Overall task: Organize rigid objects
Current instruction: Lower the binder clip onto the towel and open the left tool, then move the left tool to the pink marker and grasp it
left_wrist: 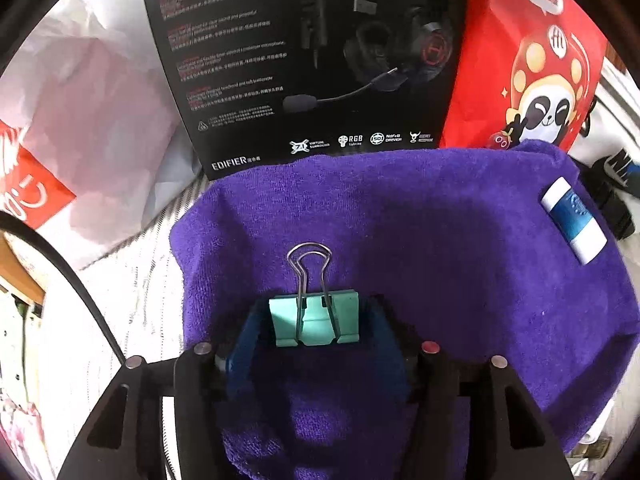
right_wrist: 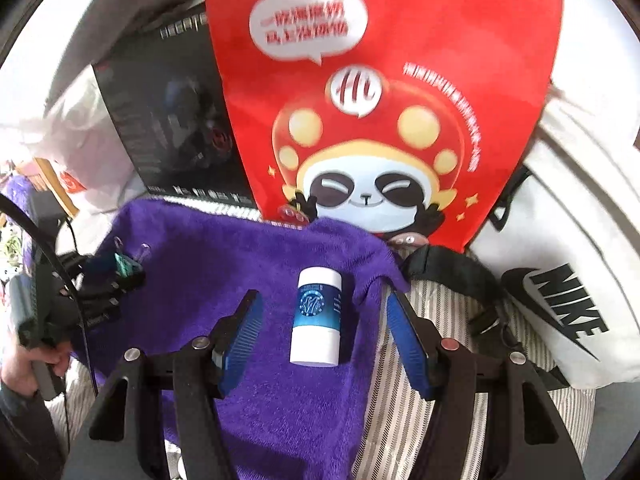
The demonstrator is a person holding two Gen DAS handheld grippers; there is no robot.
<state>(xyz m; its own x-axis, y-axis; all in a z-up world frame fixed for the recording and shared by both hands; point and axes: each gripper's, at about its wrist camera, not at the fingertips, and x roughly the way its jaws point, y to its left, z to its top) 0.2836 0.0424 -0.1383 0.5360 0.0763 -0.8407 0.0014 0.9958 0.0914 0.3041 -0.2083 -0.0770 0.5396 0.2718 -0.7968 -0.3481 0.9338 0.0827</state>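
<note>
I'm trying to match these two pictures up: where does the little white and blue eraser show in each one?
Left wrist view: the small white eraser with a blue paper sleeve lies far right, near the purple terry towel's edge.
Right wrist view: the eraser lies at centre on the towel, between the right gripper's open blue pads, untouched.
Shared landmark: the red bag with a cartoon panda, standing behind the towel in both.

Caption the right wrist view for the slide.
Right hand-held gripper open above a blue-and-white eraser lying on a purple towel, red panda bag behind.
</note>
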